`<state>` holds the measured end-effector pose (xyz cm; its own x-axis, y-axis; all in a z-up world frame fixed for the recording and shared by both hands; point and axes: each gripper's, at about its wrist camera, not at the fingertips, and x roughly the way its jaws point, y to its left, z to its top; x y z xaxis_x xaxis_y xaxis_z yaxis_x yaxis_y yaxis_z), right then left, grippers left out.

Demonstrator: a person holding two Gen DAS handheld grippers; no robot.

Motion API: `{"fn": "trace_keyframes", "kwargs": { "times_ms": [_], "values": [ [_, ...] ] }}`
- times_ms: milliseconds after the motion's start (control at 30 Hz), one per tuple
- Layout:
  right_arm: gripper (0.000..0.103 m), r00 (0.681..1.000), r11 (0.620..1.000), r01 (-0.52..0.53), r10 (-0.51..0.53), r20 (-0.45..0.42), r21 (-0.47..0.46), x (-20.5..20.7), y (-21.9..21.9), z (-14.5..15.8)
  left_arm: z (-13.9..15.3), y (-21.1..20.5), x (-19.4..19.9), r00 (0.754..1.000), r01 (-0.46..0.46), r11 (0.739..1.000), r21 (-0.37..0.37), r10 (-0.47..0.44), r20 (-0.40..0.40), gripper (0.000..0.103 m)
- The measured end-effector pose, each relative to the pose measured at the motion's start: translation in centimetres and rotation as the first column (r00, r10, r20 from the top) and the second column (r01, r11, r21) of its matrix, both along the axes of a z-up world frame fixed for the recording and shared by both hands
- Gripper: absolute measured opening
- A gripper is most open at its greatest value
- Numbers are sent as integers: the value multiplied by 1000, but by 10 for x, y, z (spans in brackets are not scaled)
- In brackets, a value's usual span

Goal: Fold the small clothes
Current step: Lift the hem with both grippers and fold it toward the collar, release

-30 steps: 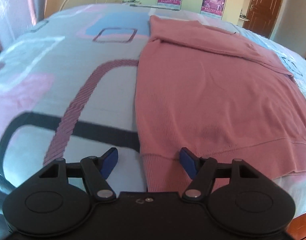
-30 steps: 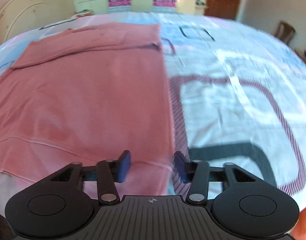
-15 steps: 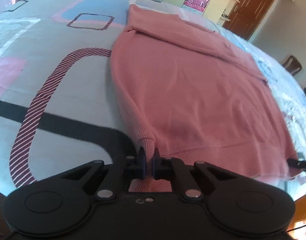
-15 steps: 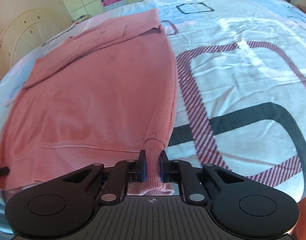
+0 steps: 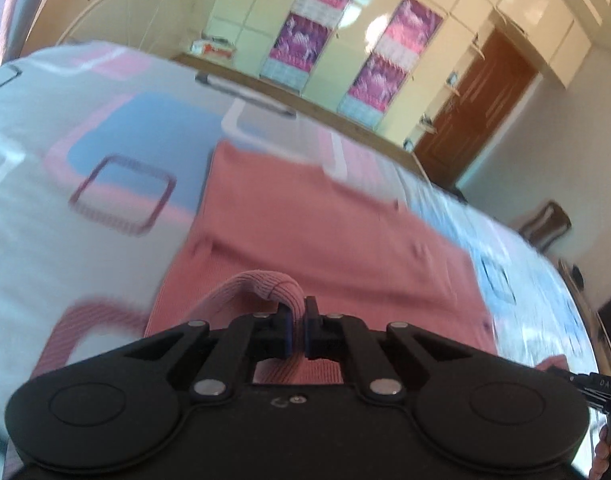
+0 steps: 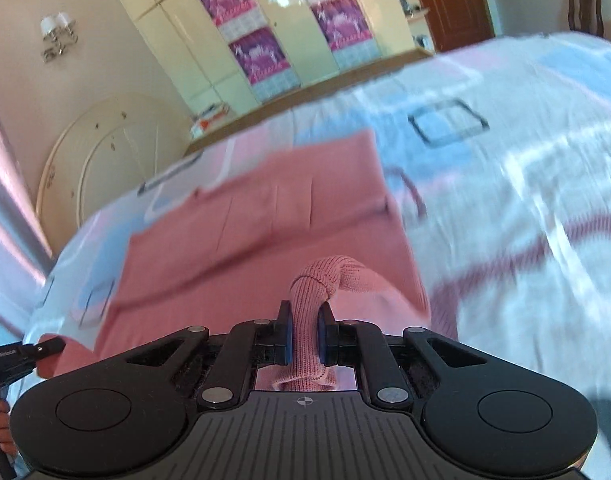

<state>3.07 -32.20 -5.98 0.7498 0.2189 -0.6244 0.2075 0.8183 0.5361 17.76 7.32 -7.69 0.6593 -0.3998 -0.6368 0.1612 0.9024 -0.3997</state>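
A pink knitted sweater [image 5: 305, 216] [image 6: 241, 256] lies spread on the patterned bedspread [image 5: 65, 208] [image 6: 525, 160], its sleeves folded across the far end. My left gripper [image 5: 298, 312] is shut on the ribbed hem at the sweater's left near corner, which rises in a bunched fold above the bed. My right gripper [image 6: 304, 320] is shut on the hem's right near corner, and the ribbed cloth stands up between its blue pads. Both corners hang lifted above the flat body of the sweater. The right gripper shows at the left wrist view's right edge [image 5: 585, 384]; the left one shows at the right wrist view's left edge [image 6: 21, 354].
A cream headboard [image 6: 105, 152] stands at the bed's left side. Cupboards with purple posters [image 5: 397, 52] line the far wall beside a brown door [image 5: 481, 104]. A wooden chair [image 5: 545, 224] stands past the bed's right side.
Both grippers went from open beside the hem to shut on its two corners, then rose and moved forward over the sweater, lifting the hem off the bed.
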Motion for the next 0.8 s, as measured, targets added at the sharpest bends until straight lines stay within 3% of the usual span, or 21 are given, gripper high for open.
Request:
{"fn": "trace_keyframes", "kwargs": {
  "times_ms": [367, 533, 633, 700, 733, 800],
  "values": [
    [11, 997, 994, 75, -74, -22, 82, 178, -48, -30, -8, -52, 146, 995, -95, 994, 47, 93, 39, 4],
    [11, 992, 985, 100, -87, -89, 144, 233, -65, -55, -28, -66, 199, 991, -131, 985, 113, 132, 0, 4],
    [14, 989, 977, 114, -94, -114, 183, 253, -73, -71, -44, -76, 215, 992, -114, 975, 192, 122, -29, 6],
    [41, 989, 976, 111, -90, -114, 187, 260, -76, -74, -51, -75, 221, 992, -108, 968, 227, 122, -45, 23],
    [47, 990, 979, 112, -95, -106, 171, 262, -78, -73, -52, -71, 223, 991, -115, 967, 228, 129, -47, 29],
    [54, 993, 988, 105, -96, -75, 115, 265, -81, -68, -48, -63, 223, 989, -137, 965, 222, 147, -30, 74]
  ]
}}
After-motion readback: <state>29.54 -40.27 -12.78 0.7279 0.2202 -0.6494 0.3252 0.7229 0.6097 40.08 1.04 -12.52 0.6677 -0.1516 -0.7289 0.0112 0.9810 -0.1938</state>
